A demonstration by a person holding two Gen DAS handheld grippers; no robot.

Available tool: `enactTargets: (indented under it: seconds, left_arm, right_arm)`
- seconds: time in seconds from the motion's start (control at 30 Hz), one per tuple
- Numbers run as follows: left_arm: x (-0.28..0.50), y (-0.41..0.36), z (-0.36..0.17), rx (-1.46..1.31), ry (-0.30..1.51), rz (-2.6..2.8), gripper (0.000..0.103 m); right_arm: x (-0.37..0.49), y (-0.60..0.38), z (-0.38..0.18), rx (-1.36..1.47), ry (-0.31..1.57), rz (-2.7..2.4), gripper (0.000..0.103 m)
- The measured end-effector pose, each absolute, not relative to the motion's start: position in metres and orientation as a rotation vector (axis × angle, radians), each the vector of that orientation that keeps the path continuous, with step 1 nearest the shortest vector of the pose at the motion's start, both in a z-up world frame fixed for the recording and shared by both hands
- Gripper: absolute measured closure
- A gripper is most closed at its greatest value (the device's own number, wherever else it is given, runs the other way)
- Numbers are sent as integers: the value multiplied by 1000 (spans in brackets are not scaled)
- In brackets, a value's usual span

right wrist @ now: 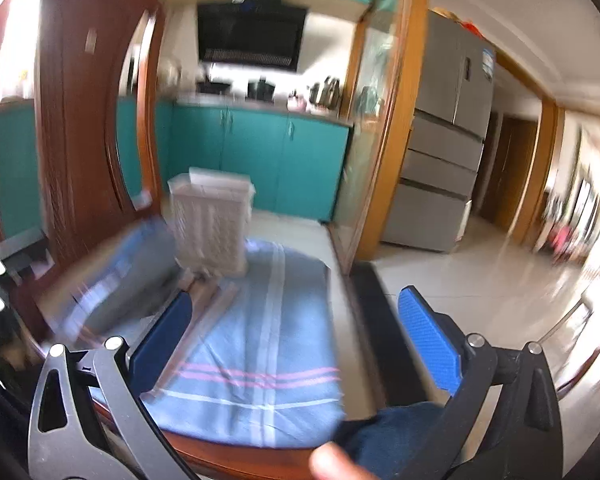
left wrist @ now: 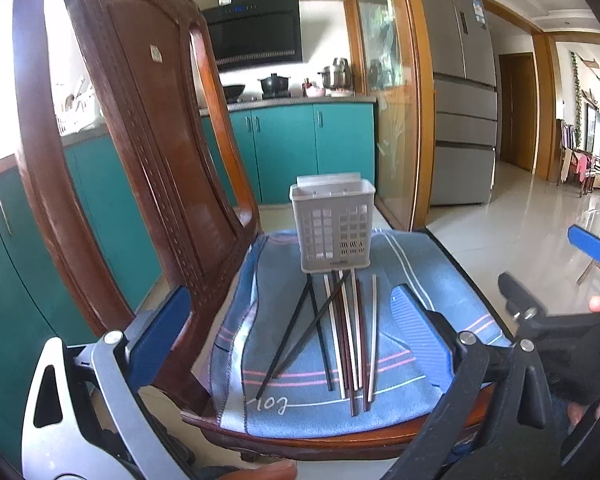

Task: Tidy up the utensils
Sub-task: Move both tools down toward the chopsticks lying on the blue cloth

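Blue-padded fingers of the left gripper (left wrist: 292,328) are filling the bottom of the left wrist view, standing wide apart with nothing between them. Its partner, the right gripper (right wrist: 296,340), is likewise spread and empty in its own motion-blurred view, and it is also showing at the right edge of the left view, carried by a dark-gloved hand (left wrist: 580,360).

Between the left fingers, a loose bundle of thin chopsticks (left wrist: 340,332), some black, some dark red-brown, some pale, is lying flat in the middle of the frame, a couple of the black ones crossing. Their far ends are reaching the foot of a white perforated plastic utensil holder (left wrist: 333,226), which is standing upright just above centre and looking empty, as far as its slotted walls are showing.

Judging by that, the sorting is barely starting: every chopstick is waiting to be lifted and dropped into the holder.

Everything is resting on a blue striped towel (left wrist: 420,272) spread over the seat of a carved dark wooden chair (left wrist: 140,120), whose back is rising at the left. Behind, teal kitchen cabinets (left wrist: 284,148), a black range hood (left wrist: 256,32) and a grey refrigerator (left wrist: 464,92) are lining a room with a glossy pale tiled floor (left wrist: 512,220).
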State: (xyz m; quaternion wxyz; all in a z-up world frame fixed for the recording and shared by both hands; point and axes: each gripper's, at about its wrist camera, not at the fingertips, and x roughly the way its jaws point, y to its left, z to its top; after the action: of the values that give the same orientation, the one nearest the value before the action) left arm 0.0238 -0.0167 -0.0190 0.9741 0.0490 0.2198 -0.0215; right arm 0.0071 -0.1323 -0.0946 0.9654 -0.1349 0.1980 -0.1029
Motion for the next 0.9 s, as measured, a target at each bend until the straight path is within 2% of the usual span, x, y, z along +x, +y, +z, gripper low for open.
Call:
enactTargets:
  seconds: [0.1,0.27,0.37,0.47,0.53,0.6,0.7,0.83,0.9]
  left_arm:
    - [34,-17,-28,93,481,-46,3]
    - [54,-14,-44,84,543,-47,3]
    - [68,-11,-52,86,576,-40,3]
    - [86,-10,-59,95,598,-37,3]
    - [97,-11,-60,108,605,-43,3]
    - [106,-13,-61,121,607,-61,3]
    - [132,-19,-64,153,627,-91,5]
    - [176,-30,-66,228,654,-121,24]
    - [198,-31,-68,235,671,-118,29]
  right_arm:
    - [21,-122,-113,-381,460,-218,3]
    - [58,-147,-150,-257,674,-201,4]
    - [75,-162,-165,-197,753,-205,15]
    - [88,-170,-175,-156,793,-192,35]
    - [98,-177,-180,-83,843,-146,65]
    - [113,-185,-189,33,913,-85,82]
    - [128,-180,-193,25,922,-63,83]
    - [155,-159,-196,29,958,28,83]
    - [174,-146,-203,49,1008,86,83]
